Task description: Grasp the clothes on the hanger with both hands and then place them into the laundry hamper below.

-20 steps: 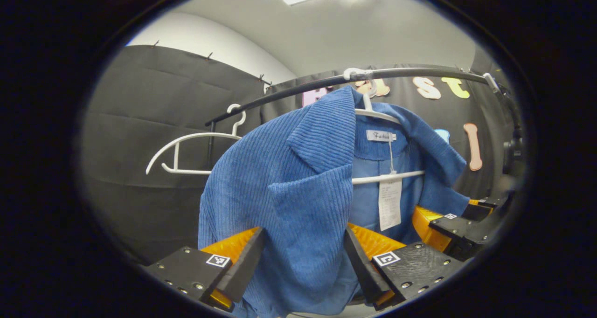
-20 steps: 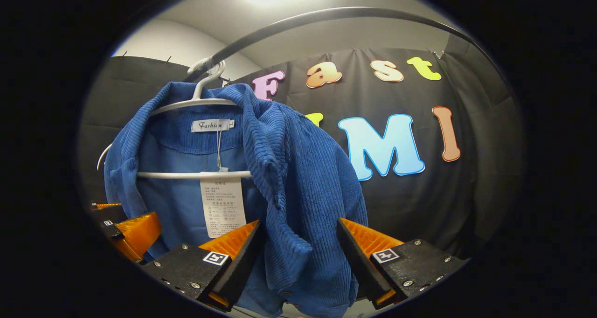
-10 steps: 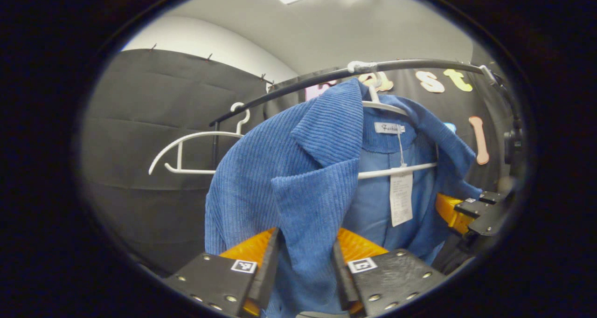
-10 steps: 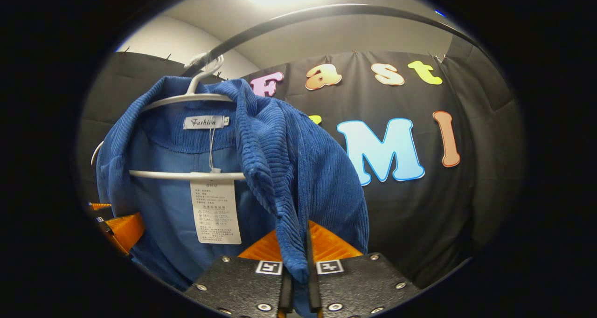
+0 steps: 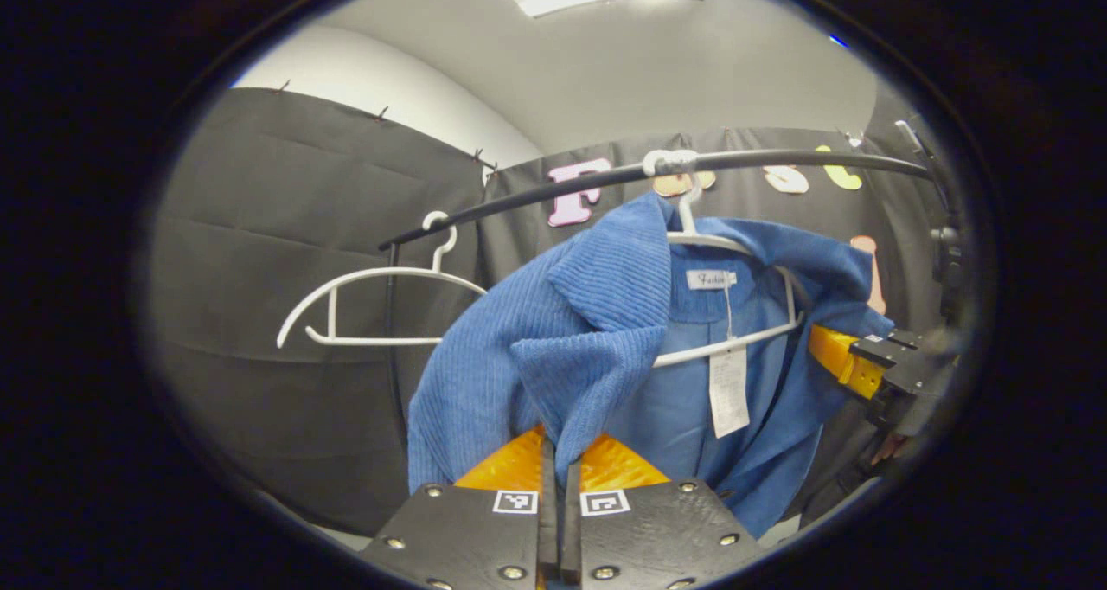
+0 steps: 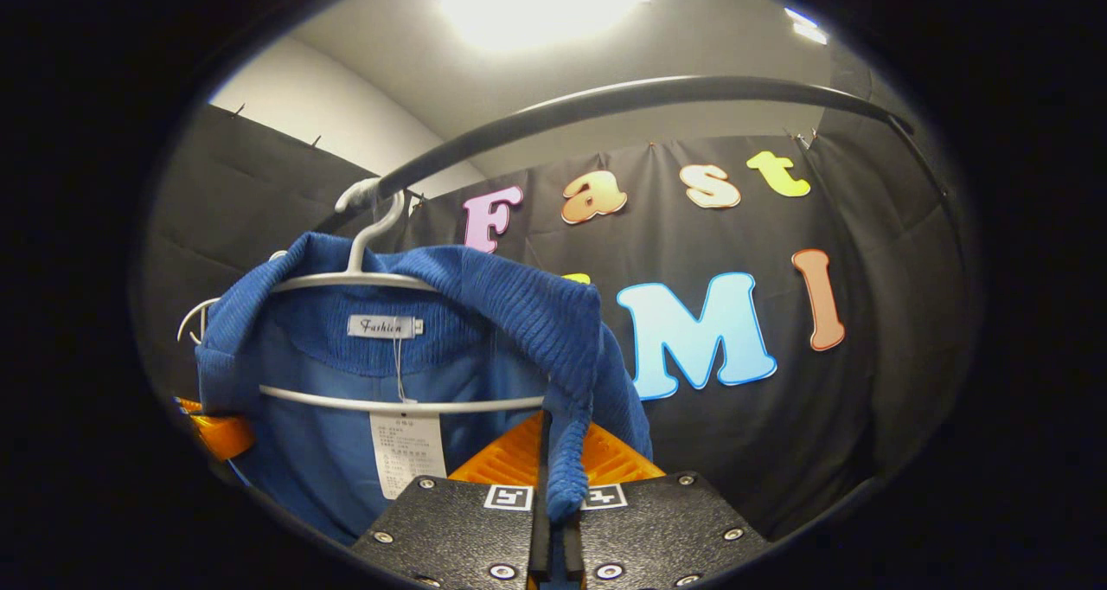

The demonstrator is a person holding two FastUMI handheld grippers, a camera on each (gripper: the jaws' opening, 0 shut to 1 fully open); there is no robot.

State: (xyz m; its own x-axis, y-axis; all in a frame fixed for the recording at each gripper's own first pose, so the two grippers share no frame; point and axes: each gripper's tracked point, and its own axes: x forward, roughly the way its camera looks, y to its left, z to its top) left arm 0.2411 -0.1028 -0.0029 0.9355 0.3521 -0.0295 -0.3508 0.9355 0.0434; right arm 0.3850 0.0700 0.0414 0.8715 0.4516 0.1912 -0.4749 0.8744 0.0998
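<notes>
We see the blue corduroy jacket [image 5: 562, 348] hanging on a white hanger [image 5: 735, 339] hooked over the black rail [image 5: 778, 159]. Our left gripper [image 5: 559, 477] is clamped on the jacket's front edge below the rail; our right gripper [image 6: 553, 486] pinches the opposite front edge. An empty white hanger [image 5: 363, 309] hangs further along the rail
</notes>
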